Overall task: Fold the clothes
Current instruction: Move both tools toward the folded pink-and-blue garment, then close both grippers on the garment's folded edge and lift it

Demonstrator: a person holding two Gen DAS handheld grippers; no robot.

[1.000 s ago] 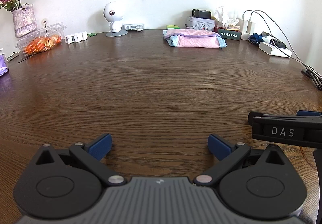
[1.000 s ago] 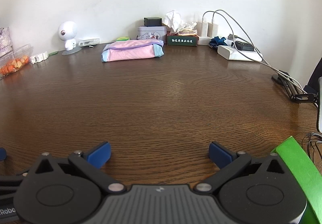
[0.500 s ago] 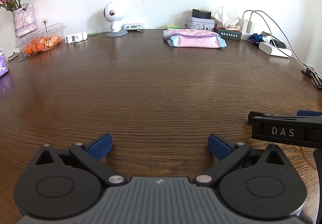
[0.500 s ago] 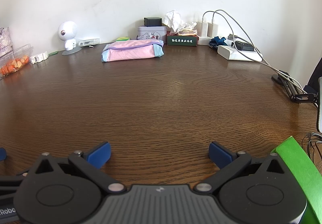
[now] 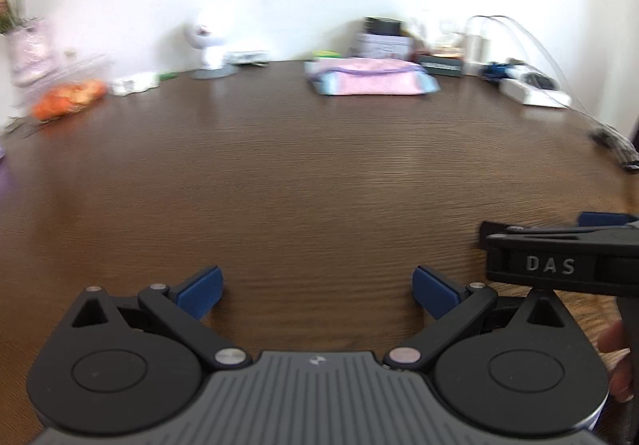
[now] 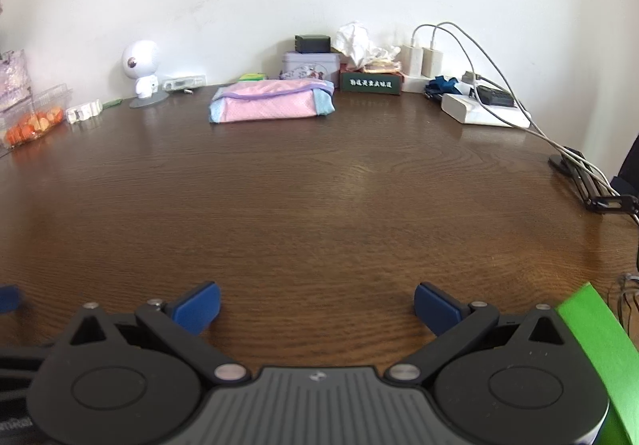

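Folded clothes [image 6: 272,101] far ahead of splayed tongs [image 6: 316,303]

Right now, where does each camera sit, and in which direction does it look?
Left wrist: on the left gripper, low over the wooden table, facing the wall; its open blue fingers and the right gripper show.
Right wrist: on the right gripper, facing the same way; its open fingers show.
Shared: the folded pink garment and the white robot figure.
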